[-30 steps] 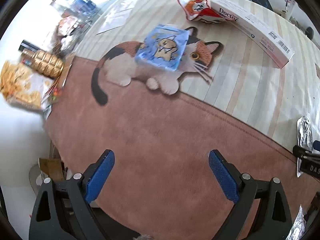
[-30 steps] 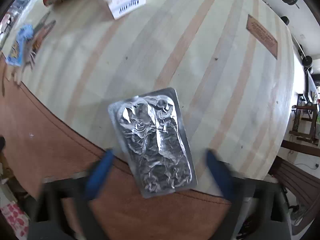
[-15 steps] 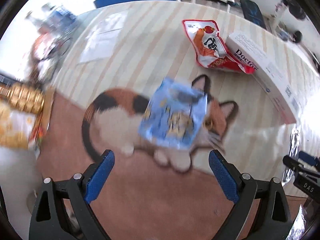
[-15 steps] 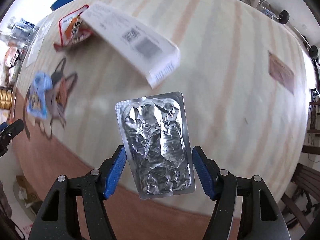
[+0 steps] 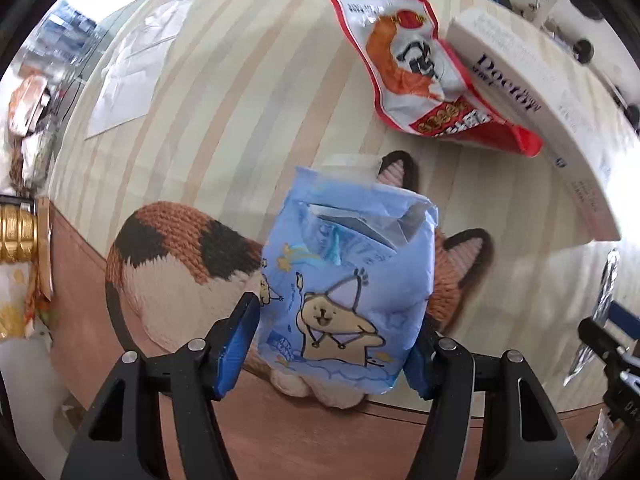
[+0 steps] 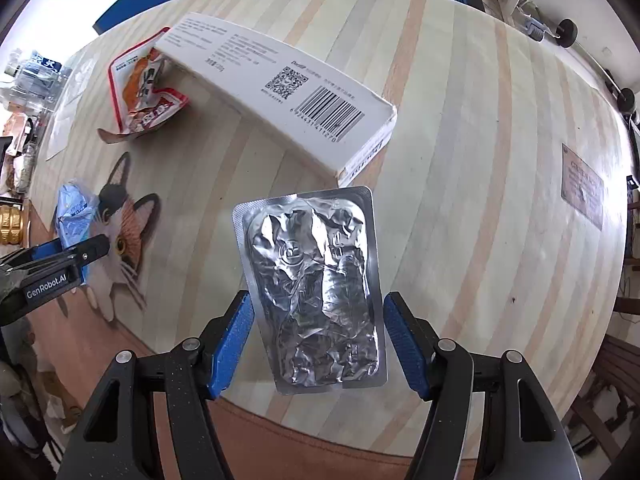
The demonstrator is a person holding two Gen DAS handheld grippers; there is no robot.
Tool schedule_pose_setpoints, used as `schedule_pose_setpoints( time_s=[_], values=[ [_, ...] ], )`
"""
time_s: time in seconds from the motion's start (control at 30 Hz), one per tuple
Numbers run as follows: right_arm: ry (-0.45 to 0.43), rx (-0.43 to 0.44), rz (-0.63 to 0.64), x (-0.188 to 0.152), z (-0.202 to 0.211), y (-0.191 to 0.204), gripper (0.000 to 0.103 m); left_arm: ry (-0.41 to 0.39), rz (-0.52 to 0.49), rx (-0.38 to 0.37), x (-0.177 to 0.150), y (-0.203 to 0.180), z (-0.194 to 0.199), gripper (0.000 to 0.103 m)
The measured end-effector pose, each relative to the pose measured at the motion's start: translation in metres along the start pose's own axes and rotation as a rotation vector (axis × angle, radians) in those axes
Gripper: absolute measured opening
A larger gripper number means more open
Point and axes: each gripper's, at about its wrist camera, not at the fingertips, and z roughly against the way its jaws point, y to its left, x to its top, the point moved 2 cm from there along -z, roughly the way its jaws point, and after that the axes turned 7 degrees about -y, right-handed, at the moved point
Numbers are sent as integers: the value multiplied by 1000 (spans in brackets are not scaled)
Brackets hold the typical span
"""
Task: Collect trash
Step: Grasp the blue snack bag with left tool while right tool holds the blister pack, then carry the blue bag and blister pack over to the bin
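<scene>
A blue tissue packet (image 5: pixel 344 292) with a cartoon animal lies on the cat-print tablecloth, between the pads of my left gripper (image 5: pixel 332 340); the jaws stand close at its sides. It also shows in the right wrist view (image 6: pixel 74 216). A silver foil blister pack (image 6: pixel 316 292) sits between the pads of my right gripper (image 6: pixel 318 340), small gaps showing each side. A red snack wrapper (image 5: pixel 420 72) and a long white "Doctor" box (image 5: pixel 532 92) lie farther back; both also show in the right wrist view, wrapper (image 6: pixel 144 88) and box (image 6: pixel 280 92).
The round table carries a striped cloth with a brown border (image 6: pixel 280 440). Snack bags and a gold bottle cap (image 5: pixel 16 228) crowd the left edge. A brown label (image 6: pixel 582 188) is on the cloth at right. Chairs and gym gear stand beyond the table.
My left gripper has moved forward to the blue packet and narrowed around it. My right gripper has narrowed around the foil blister pack, which now appears raised off the cloth.
</scene>
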Motion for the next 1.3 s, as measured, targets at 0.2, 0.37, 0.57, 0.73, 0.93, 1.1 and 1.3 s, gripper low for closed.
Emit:
schedule_pose_setpoints(
  time_s=[0.2,0.37,0.57,0.73,0.93,1.1,1.3],
  values=[
    [-16,20,21,-10,11,1,69,-52,57,-23,-20,1,27,60],
    [-39,43,57,-18,36,3,69,-104,114,-29,-51,14,54,60],
    [-66,55,111,-36,59,15,69,-137,175,-48,-80,40,75,60],
    [-47,41,85,-38,41,15,69,-125,103,-94,-59,47,64,61],
    [-32,20,48,-17,14,17,69,-61,11,-167,-14,26,35,61],
    [-24,6,38,-3,0,15,69,12,-121,-133,0,-1,3,61],
    [-15,-4,27,5,-10,12,69,-28,-143,-92,8,-12,-2,60]
  ],
)
